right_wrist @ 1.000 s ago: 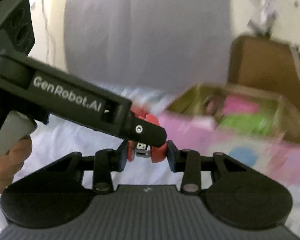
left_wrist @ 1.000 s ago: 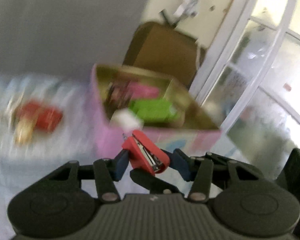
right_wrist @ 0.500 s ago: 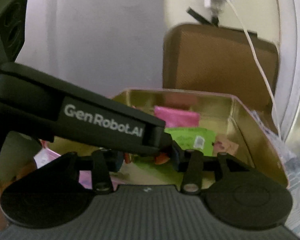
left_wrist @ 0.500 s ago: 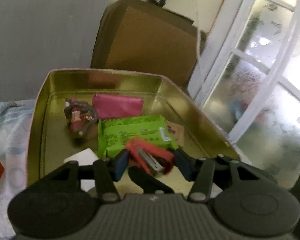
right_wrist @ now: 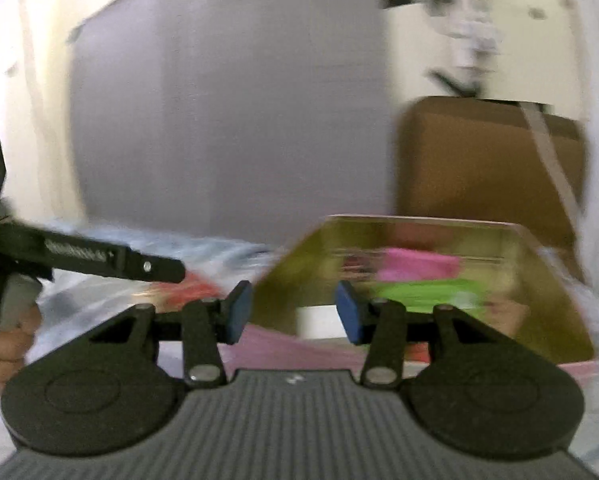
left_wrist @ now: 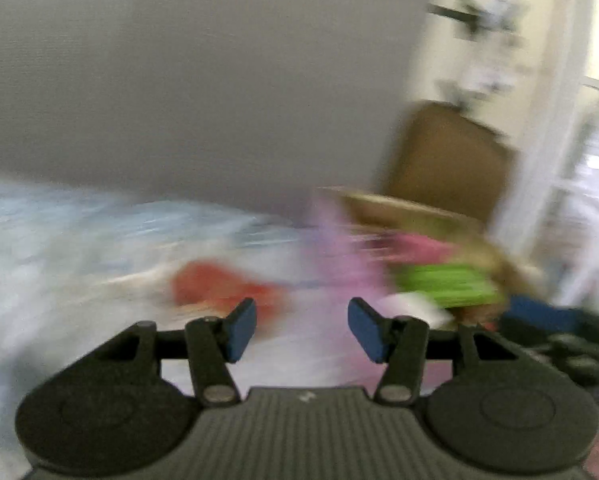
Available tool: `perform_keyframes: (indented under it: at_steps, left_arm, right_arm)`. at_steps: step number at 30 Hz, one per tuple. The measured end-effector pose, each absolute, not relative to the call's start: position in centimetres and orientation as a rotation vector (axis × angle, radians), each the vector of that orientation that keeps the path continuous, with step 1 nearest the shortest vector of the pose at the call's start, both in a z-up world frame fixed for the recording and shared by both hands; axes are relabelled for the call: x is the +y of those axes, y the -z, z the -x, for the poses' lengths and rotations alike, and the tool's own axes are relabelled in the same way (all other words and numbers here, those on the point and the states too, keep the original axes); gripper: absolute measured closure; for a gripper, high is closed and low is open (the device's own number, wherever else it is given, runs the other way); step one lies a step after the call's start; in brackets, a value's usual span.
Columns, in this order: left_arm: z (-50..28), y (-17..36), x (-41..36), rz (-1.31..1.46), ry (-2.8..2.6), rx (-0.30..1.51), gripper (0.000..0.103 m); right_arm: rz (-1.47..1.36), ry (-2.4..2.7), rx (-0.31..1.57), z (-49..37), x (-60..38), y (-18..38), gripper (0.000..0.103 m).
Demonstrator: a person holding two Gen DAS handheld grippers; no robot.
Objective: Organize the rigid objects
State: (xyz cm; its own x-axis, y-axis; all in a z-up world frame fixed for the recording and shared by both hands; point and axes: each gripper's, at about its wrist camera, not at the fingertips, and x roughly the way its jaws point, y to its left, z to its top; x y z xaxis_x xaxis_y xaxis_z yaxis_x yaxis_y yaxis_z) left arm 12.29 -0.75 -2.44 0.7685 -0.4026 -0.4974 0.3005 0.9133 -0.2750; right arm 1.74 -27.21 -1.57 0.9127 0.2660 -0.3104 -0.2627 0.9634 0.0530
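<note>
the left gripper (left_wrist: 302, 330) stands spread and empty, aimed at the red object (left_wrist: 219, 286) lying at eleven o'clock on the pale blue cloth (left_wrist: 79, 232), likely the next pick. the right gripper (right_wrist: 290, 317), also spread and empty, hangs at the tin box (right_wrist: 555, 280), where pink and green items lie.

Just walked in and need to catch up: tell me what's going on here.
A person is sorting small items into a gold-lined pink tin using two handheld grippers. Right now both the left gripper and the right gripper are open and hold nothing. The tin already holds a green packet and a pink item. A red object lies on the light cloth outside the tin; the views are blurry.
</note>
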Motion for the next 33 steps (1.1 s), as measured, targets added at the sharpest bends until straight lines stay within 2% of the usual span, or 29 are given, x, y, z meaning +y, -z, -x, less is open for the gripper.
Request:
perform_keyframes:
  at_steps: [6,8,15,17,18,20,24,30,33]
  left_arm:
    - [-13.1,7.8,7.3,0.237,0.132,0.629,0.054]
    - [-12.9,7.6,8.2,0.315,0.159,0.584,0.049]
    - [-13.3,7.8,8.5,0.345,0.203,0.578,0.049]
    - [-13.0,7.8,9.1,0.35,0.212,0.582,0.049]
    - [-13.0,7.8,9.1,0.351,0.219,0.583,0.049]
    - [-13.0,7.9,9.0,0.348,0.229,0.583,0.049]
    - [-12.8,8.0,8.6,0.333,0.263,0.588,0.049]
    - [-11.9,7.6,5.5,0.171,0.371,0.602,0.048]
    - [-10.6,7.3,2.6,0.197,0.487,0.676,0.047]
  right_arm:
    - [0.1,-0.423,0.445,-4.9,-18.1,3.5,0.054]
    - [0.095,-0.445,0.499,-7.0,-15.8,4.3,0.055]
    - [0.02,-0.403,0.587,-11.8,-11.9,6.5,0.055]
    - [-0.014,-0.39,0.623,-13.4,-11.4,7.1,0.058]
    - [-0.023,-0.379,0.632,-13.9,-11.2,7.3,0.066]
    - [-0.05,-0.384,0.634,-14.1,-11.3,7.4,0.067]
    - [-0.028,-0.407,0.646,-11.3,-12.7,7.2,0.067]
    - [0.007,-0.395,0.624,-2.1,-19.1,7.3,0.067]
    - [0.015,-0.314,0.592,2.7,-23.1,7.4,0.067]
